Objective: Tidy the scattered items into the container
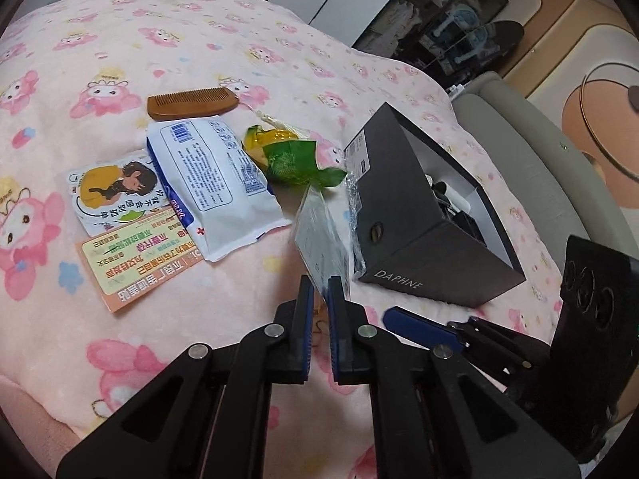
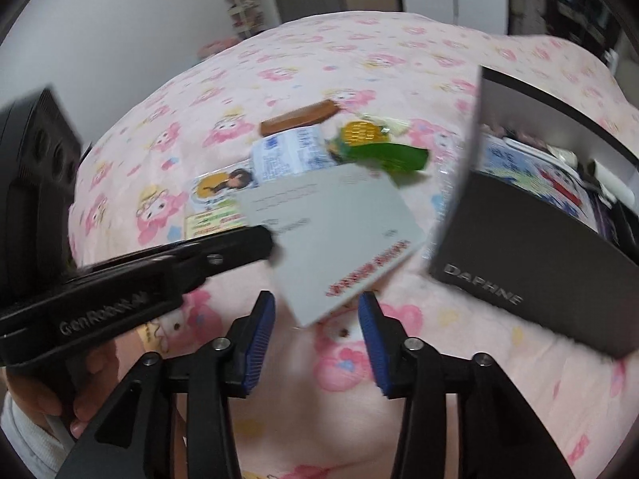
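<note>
My left gripper (image 1: 319, 291) is shut on the lower edge of a pale grey card (image 1: 319, 235) in a clear sleeve, held tilted just above the pink blanket. In the right wrist view the same card (image 2: 339, 231) hangs from the left gripper (image 2: 271, 239), with its lower corner between the fingertips of my right gripper (image 2: 316, 315). That gripper is open and its pads do not touch the card. The dark open box marked DAPHNE (image 1: 419, 247) (image 2: 539, 247) stands just right of the card with several things inside. One right finger (image 1: 419, 329) shows beside my left gripper.
On the blanket (image 1: 199, 40) left of the box lie a wooden comb (image 1: 191, 101), a white packet (image 1: 215, 183), a green and yellow sachet (image 1: 291, 155), a cartoon card (image 1: 108, 187) and an orange card (image 1: 135, 263). A grey padded bed edge (image 1: 519, 139) runs behind the box.
</note>
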`<control>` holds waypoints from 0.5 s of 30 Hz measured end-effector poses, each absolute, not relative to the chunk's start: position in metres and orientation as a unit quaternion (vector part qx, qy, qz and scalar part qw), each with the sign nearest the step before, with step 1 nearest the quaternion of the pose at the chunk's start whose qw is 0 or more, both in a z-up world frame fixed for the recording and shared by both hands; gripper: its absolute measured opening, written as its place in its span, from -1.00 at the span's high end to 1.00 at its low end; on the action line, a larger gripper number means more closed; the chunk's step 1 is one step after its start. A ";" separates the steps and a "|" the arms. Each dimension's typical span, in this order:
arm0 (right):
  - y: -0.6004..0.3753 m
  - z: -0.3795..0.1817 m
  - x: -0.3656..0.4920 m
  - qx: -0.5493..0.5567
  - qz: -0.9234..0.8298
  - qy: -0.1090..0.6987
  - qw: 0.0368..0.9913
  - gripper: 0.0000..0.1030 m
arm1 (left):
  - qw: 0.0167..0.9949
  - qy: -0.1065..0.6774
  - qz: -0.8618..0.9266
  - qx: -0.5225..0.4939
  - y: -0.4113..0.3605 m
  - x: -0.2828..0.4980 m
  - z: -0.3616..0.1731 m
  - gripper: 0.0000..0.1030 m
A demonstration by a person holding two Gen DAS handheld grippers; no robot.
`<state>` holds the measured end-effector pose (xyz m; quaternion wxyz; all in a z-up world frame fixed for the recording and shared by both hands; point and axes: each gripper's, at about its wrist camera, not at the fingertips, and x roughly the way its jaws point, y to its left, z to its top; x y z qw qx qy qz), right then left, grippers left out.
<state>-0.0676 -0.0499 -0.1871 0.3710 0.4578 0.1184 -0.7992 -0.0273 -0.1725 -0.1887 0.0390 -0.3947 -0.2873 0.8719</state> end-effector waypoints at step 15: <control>-0.033 -0.205 -0.084 0.476 -0.809 0.079 0.337 0.86 | 0.112 -0.298 0.872 -0.372 -0.159 -0.031 -0.180 0.89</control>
